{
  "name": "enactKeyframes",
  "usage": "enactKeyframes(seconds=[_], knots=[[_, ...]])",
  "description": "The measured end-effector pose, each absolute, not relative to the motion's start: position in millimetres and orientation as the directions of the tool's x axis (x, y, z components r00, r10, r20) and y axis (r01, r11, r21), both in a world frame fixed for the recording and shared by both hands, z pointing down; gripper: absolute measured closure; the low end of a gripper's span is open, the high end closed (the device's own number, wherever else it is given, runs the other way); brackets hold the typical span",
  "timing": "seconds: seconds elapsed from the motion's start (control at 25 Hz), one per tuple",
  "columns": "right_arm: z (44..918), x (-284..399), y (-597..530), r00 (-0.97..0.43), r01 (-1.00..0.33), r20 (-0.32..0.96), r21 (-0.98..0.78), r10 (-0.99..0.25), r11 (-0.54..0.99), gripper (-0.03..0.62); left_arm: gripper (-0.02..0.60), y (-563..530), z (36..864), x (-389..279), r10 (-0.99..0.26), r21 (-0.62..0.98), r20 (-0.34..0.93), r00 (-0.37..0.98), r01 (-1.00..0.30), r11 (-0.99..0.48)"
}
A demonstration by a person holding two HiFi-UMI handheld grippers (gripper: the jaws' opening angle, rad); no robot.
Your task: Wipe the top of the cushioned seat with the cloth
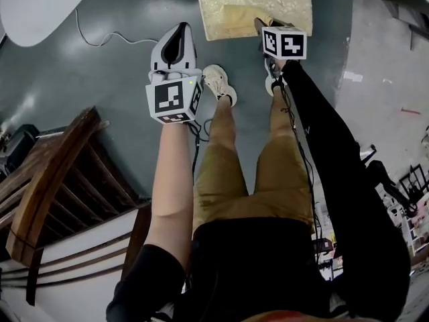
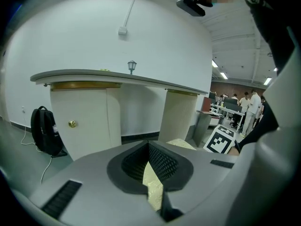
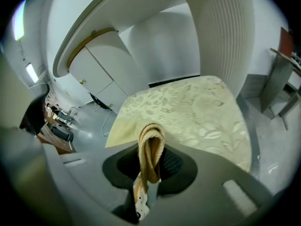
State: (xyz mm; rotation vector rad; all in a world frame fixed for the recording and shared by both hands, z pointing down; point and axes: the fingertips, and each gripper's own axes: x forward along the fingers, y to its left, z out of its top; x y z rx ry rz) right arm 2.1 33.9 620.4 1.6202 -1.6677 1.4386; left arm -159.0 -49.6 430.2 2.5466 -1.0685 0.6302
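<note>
The cushioned seat (image 1: 255, 5) has a pale gold leaf-patterned top and lies on the floor ahead of my feet. My right gripper (image 1: 260, 25) hovers at its near edge, shut on a folded tan cloth (image 3: 150, 149). In the right gripper view the cloth stands up as a loop out of the right gripper (image 3: 150, 173), with the seat (image 3: 188, 112) spread just beyond. My left gripper (image 1: 181, 27) hangs left of the seat over bare floor, jaws together and holding nothing. The left gripper (image 2: 149, 147) view shows a sliver of the seat (image 2: 181, 144) past the jaws.
A dark wooden chair (image 1: 47, 200) stands at my lower left. A white rounded counter (image 1: 40, 5) and a cable (image 1: 100, 39) are at the upper left. A black backpack (image 2: 44, 131) leans by a white cabinet (image 2: 84, 121). My shoes (image 1: 219, 84) are just short of the seat.
</note>
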Motion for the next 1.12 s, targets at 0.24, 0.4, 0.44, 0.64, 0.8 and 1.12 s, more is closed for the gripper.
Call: enactKeyframes(seconds=[0.24,0.4,0.44,0.64,0.8,1.12], knots=[[620.9,110.1,72.1,-0.143,-0.901,0.868,-0.313,-0.475,-0.3,0.536,0.577,-41.7,427.8,-96.2,-0.573,0.119,0.492,0.656,-0.702,-0.702],[619.9,163.9,93.5,-0.094,-0.906,0.88,-0.269,-0.465,-0.327,0.536,0.577,-37.7,426.5,-63.5,-0.576,0.119,0.486,0.658,-0.702,-0.702],[620.5,175.3,98.1,-0.083,-0.906,0.883,-0.26,-0.461,-0.335,0.536,0.577,-36.8,426.1,-55.8,-0.577,0.119,0.484,0.658,-0.702,-0.702],[628.2,226.3,124.0,-0.029,-0.903,0.906,-0.205,-0.422,-0.378,0.536,0.577,-26.8,423.5,-18.1,-0.578,0.113,0.477,0.662,-0.698,-0.707],[626.0,259.9,140.1,0.052,-0.899,0.926,-0.119,-0.373,-0.422,0.537,0.577,-23.2,422.7,-2.7,-0.592,0.11,0.471,0.654,-0.71,-0.696],[602.2,249.2,137.3,0.041,-0.907,0.892,-0.155,-0.45,-0.391,0.537,0.577,-18.0,420.7,-9.4,-0.616,0.095,0.466,0.635,-0.728,-0.679]])
